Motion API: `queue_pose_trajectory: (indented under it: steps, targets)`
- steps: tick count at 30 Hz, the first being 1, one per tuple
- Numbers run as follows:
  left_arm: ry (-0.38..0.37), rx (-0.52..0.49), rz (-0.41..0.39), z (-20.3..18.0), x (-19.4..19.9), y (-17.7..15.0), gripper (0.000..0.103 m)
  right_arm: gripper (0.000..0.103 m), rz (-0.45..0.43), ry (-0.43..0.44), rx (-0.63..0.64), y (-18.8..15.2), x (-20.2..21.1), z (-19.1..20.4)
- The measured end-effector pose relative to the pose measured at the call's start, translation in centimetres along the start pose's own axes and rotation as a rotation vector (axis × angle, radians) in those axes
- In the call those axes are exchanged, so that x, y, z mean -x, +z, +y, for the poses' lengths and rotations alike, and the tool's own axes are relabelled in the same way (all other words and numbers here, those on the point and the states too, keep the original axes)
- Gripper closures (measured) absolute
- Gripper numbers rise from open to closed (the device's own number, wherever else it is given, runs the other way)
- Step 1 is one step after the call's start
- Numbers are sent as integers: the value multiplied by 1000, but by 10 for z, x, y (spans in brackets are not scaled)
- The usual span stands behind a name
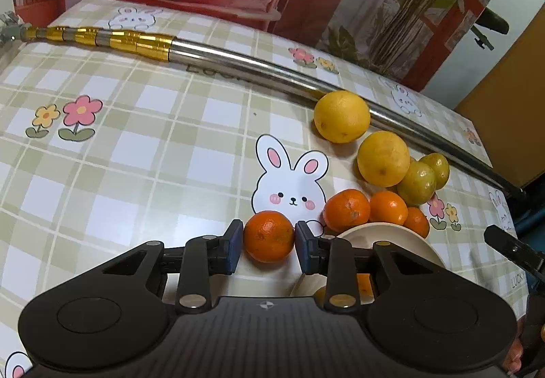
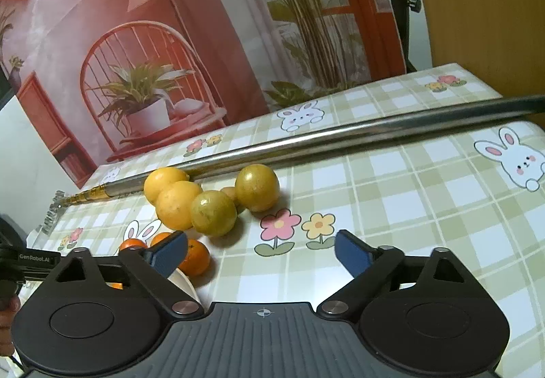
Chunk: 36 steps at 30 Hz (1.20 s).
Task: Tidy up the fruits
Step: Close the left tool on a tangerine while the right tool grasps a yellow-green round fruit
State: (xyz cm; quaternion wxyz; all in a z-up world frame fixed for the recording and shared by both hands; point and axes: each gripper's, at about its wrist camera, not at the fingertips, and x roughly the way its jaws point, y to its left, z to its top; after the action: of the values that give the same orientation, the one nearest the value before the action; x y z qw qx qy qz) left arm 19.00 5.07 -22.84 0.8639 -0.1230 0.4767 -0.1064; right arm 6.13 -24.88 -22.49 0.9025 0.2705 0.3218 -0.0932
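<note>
The left gripper [image 1: 269,241] has its blue fingers [image 1: 233,250] clenched on a small orange mandarin [image 1: 269,236], one pad on each flank, the fruit low over the checked counter [image 1: 136,146] just beside a cream bowl [image 1: 408,238]. The grip sits near the fruit's widest part, so a round, slick skin could squirt forward out of the pads if the squeeze is uneven, and too hard a squeeze could bruise the soft peel. The bowl's rim lies partly beneath the gripper's right linkage; a careless swing toward it could knock or tip the bowl, which seems already to hold some orange fruit, though that is mostly hidden. The right gripper [image 2: 260,250] hangs with its fingers [image 2: 352,257] spread wide and nothing between them, over a bare patch of cloth printed with flowers. Ahead of it lies the loose pile: two yellow lemons [image 2: 177,207] and greenish-yellow fruits [image 2: 213,213] touching one another, with more mandarins [image 2: 196,257] close to the bowl. Nudging any of them could set the cluster rolling. A long metal pole [image 1: 238,59] with a gold end crosses the back of the counter, touching the farthest lemon, and would block fruit rolling that way.
</note>
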Motion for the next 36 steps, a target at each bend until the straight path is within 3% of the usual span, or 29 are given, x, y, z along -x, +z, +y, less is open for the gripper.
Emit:
queue_pose_trajectory:
  steps: [10,15,20,27,36]
  targets:
    - [14,-98,-117,-13,27,-9,68,32,14,11,10,0,0,1]
    - [34,-158,-179,-24,39,-17,68,37,4,1,78,9,-1,8]
    - [52,-201,-218,-32,44,-19,68,50,-38,-29,171,24,-14,12]
    - [44,-208,-219,-33,43,-22,68,56,-79,-24,161,41,-45,8]
    - [33,-209,-213,-32,42,-24,68,60,-5,30,90,49,-87,4]
